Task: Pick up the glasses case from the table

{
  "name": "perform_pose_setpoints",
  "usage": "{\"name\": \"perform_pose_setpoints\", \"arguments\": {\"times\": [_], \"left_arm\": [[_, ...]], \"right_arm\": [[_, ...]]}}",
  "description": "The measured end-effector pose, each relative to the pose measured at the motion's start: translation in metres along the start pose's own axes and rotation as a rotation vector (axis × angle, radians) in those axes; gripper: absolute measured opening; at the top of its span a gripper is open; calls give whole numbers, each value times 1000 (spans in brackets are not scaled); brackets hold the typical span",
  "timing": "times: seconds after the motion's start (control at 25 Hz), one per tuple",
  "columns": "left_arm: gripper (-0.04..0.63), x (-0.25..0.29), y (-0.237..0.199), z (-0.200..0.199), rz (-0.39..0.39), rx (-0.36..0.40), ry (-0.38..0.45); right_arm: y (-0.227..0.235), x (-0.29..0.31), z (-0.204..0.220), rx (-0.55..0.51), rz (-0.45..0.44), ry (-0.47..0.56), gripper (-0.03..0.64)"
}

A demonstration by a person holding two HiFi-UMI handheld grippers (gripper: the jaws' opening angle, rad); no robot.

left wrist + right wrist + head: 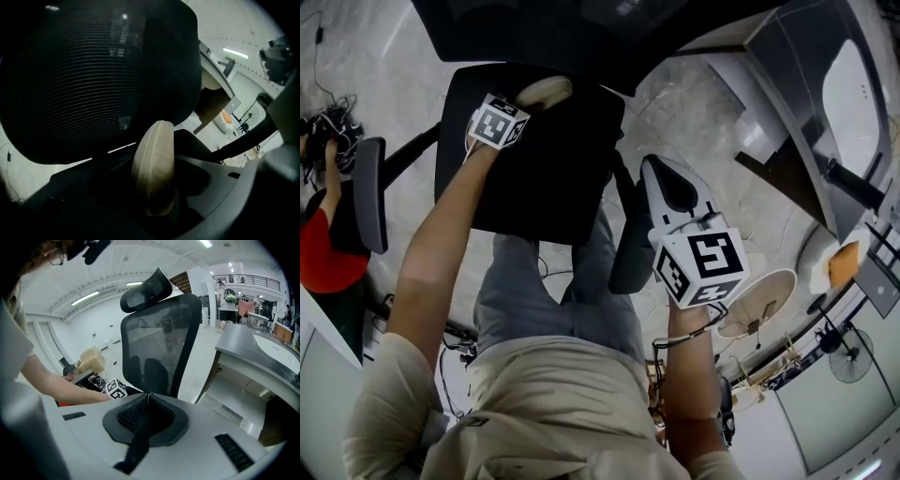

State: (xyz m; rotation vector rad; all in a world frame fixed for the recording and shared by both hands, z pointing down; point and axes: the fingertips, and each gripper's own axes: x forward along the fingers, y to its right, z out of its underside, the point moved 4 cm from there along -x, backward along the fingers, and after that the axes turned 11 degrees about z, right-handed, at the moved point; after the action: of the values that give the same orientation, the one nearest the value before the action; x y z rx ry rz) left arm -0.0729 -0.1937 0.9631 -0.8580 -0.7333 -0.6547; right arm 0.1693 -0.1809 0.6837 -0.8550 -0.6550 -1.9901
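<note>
Left gripper (525, 101): jaws partly closed onto the near end of the cream glasses case (152, 161), which stands edge-on between them over the black chair seat (544, 187) (no table in view; pad contact looks made, but that side is dark). Right gripper (147, 397) pinched together on nothing, well apart. For a clean lift: get both pads square on the case's broad faces, seat deeper if only the end is caught, then raise straight without rolling.
</note>
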Motion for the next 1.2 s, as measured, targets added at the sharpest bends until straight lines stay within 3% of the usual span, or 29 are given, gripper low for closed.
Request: {"name": "perform_pose_setpoints", "arguments": {"times": [0.24, 0.6, 0.88, 1.2], "left_arm": [[273, -48, 25, -18, 22, -67, 143], [273, -162, 65, -39, 20, -96, 329], [273, -250, 95, -59, 0, -68, 431], [273, -358, 140, -89, -15, 23, 558]], "right_arm": [[-16, -16, -20, -14, -13, 33, 25], [-53, -53, -75, -36, -29, 133, 25], [-75, -89, -102, -46, -40, 192, 25], [-104, -140, -125, -82, -47, 251, 25]]}}
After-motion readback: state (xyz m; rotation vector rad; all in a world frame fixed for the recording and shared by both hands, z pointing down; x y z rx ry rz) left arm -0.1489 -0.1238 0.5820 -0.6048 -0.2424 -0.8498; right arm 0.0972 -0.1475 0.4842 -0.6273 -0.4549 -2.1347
